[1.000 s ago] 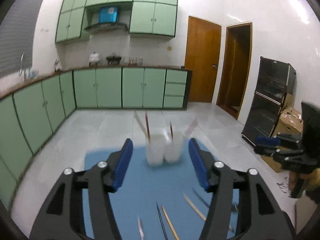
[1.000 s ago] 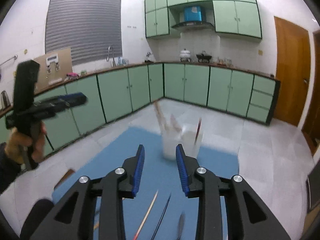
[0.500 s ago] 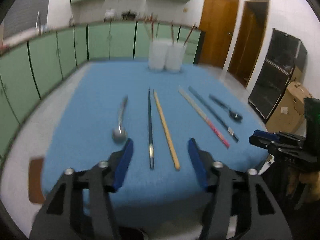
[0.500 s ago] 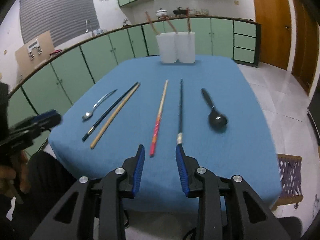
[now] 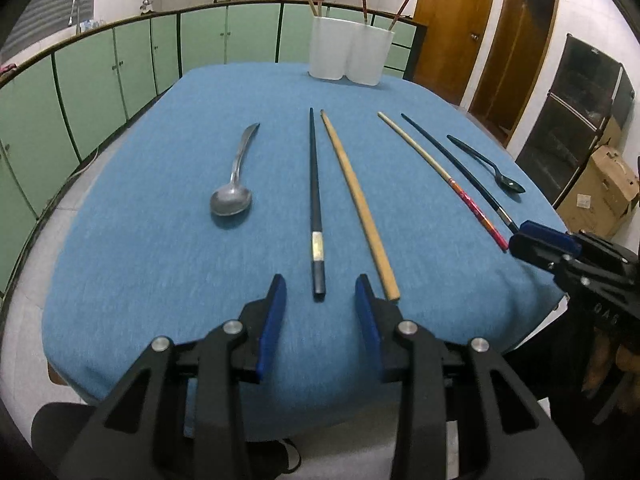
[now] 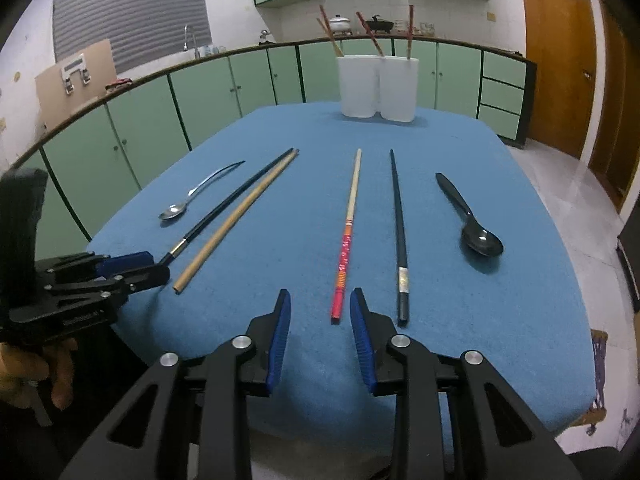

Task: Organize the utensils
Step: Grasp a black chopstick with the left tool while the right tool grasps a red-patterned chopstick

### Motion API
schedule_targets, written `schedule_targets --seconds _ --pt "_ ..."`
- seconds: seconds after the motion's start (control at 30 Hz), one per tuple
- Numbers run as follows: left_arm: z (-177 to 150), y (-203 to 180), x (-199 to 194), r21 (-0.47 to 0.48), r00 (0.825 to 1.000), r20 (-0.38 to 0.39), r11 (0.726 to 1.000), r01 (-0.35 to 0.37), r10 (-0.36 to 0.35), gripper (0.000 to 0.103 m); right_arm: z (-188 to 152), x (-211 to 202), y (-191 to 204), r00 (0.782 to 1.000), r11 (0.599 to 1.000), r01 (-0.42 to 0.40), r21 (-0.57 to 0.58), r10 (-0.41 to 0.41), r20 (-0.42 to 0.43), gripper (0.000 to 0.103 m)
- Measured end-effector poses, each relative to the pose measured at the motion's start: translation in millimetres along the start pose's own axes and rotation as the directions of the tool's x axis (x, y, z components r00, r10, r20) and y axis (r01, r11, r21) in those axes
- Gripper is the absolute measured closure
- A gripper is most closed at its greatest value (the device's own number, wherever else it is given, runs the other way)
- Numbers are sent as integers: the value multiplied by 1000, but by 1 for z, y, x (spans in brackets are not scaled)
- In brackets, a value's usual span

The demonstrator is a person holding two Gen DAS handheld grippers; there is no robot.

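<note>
Left wrist view: the left gripper [image 5: 319, 300] hangs over the near edge of a blue-clothed table [image 5: 160, 264], its jaws spread apart and gripping nothing. Just ahead of the gap lies a black chopstick [image 5: 314, 200], with a tan chopstick [image 5: 358, 200] close on its right; the tan one's near end lies just beside the right fingertip. A metal spoon [image 5: 233, 188] lies to the left, bowl toward the camera. Further right lie a red-ended chopstick [image 5: 440, 172], a second black chopstick [image 5: 456, 166] and a black spoon [image 5: 490, 166]. The right gripper [image 5: 540, 240] shows at the table's right edge, near the ends of those two sticks. Two white holders [image 5: 350, 54] stand touching at the far end, with chopsticks upright in them.

Right wrist view: the right gripper [image 6: 320, 312] is also parted and empty, above the near edge of the table [image 6: 500, 320]. The red-ended chopstick [image 6: 347, 236] points at the gap between the fingers. A black chopstick [image 6: 399, 232] lies to its right, then the black spoon [image 6: 470, 220]. To the left lie the tan chopstick [image 6: 236, 220], the other black chopstick [image 6: 232, 208] and the metal spoon [image 6: 192, 196]. The left gripper [image 6: 132, 266] sits at the left edge, near that black stick's end. The holders [image 6: 378, 86] stand at the far end.
</note>
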State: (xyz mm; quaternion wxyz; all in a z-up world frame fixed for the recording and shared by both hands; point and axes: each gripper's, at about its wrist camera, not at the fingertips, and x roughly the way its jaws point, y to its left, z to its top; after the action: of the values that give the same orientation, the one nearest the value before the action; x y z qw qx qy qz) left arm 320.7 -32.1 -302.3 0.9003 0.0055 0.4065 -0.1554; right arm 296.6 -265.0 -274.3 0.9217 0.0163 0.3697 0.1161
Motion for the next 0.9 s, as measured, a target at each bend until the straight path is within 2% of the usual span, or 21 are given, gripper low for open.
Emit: schedule_targets --seconds 0.17,0.23,0.3,0.37,0.4,0.47,0.6,0.9 --pt "-2 -7 2 33 1000 17 999 -19 19 69 -8 11 -6 999 999 35 17 -34 -19 73" --pt "-1 -8 2 32 1000 23 999 -22 22 74 -9 12 -5 999 999 42 10 -42 -10 72" --pt "-1 -7 4 25 1000 24 1000 -11 11 88 -10 14 -5 999 999 44 4 -44 2 72" --pt "0 -7 5 20 1000 22 1000 -7 6 97 -9 14 -7 999 999 39 7 -39 3 76" --pt "1 -7 5 14 1000 21 1000 -3 3 97 -8 15 -8 999 999 36 8 -36 1 79" --pt "1 -7 3 9 1000 21 1000 -3 2 97 -6 12 -11 1000 999 28 15 -28 -3 96" --pt "4 -7 -4 -2 1000 27 1000 0 0 97 -5 6 -10 1000 1000 22 9 -22 1 97" --pt "32 -8 -52 -23 991 133 1000 2 1 97 20 -35 -4 996 1000 15 -12 -14 85 97"
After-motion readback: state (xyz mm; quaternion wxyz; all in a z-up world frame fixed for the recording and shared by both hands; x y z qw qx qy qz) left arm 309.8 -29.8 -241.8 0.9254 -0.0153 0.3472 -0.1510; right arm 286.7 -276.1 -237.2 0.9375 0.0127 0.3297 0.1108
